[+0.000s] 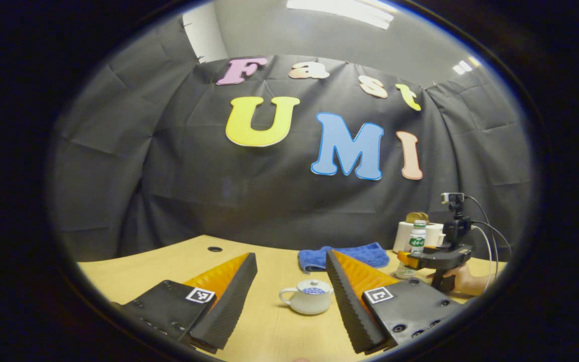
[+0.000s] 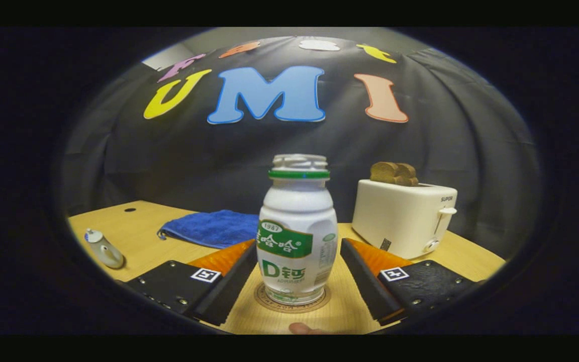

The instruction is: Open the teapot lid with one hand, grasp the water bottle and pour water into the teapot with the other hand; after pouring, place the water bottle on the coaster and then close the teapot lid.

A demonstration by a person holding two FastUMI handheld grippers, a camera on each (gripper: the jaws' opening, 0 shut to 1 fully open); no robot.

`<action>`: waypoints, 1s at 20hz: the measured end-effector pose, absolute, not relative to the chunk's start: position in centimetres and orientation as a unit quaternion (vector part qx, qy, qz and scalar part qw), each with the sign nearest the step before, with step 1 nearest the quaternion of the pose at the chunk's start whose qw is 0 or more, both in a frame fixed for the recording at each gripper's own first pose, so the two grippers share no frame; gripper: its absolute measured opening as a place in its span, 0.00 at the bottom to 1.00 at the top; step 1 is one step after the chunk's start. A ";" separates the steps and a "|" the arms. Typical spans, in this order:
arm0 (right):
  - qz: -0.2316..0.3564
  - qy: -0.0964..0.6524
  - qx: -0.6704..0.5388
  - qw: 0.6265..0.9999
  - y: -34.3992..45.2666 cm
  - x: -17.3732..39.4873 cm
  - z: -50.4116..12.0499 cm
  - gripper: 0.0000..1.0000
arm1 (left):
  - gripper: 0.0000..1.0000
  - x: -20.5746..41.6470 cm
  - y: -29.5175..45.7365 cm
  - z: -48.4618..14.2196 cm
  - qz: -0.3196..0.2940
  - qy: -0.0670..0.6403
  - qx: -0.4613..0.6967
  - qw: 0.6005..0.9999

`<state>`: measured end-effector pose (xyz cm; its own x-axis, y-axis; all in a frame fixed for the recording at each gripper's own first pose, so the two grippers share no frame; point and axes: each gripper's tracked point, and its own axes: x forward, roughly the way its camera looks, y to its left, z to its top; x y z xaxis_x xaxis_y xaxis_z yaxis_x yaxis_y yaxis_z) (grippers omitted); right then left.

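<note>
Right gripper [image 2: 298, 294]: we see it nearest the lens in the right gripper view, jaws spread wide to either side of the water bottle with a gap on both sides; nothing gripped.
Left gripper [image 1: 289, 301]: we note its jaws wide apart and holding nothing, with the teapot on the table beyond, between the two fingers.
Table [image 1: 269, 327]: one, light wood, with a small dark hole [image 1: 214, 249] near its far left edge.
Booth wall: black cloth behind the table; we see a grey ceiling with a bright light strip above it in the left gripper view.
Toaster [image 2: 404, 217]: one, white, at the back right, with brown toast [image 2: 394, 173] standing in its slot; we cannot count the slices.
Towel [image 2: 212, 228]: one, blue, lying folded at the back, between teapot and bottle.
Water bottle [image 2: 297, 231]: one, white with a green label, upright, uncapped, standing on the coaster.
Teapot [image 1: 308, 296]: one, small and white, lid on, well to the left of the bottle.
Coaster [image 2: 267, 303]: one, round, brownish, under the bottle.
Hand [image 1: 463, 279]: one seen, in the left gripper view, holding the far gripper by the bottle.
</note>
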<state>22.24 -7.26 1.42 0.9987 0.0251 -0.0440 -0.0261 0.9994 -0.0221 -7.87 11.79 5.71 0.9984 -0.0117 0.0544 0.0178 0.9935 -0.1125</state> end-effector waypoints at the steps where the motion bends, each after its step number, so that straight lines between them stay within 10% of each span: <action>1: 0.017 0.015 -0.012 1.000 -7.1 21.0 2.2 0.99 | 0.92 -8.1 11.5 5.8 -0.008 -0.028 -0.055 0.998; 10: 0.010 0.001 -0.012 1.000 -1.2 1.3 1.2 0.99 | 0.96 -10.1 1.3 -0.5 -0.040 0.000 -0.001 0.999; 20: -0.028 0.007 0.006 1.000 0.1 -3.4 -0.4 0.96 | 1.00 -12.2 0.3 -0.5 -0.005 0.023 0.006 1.000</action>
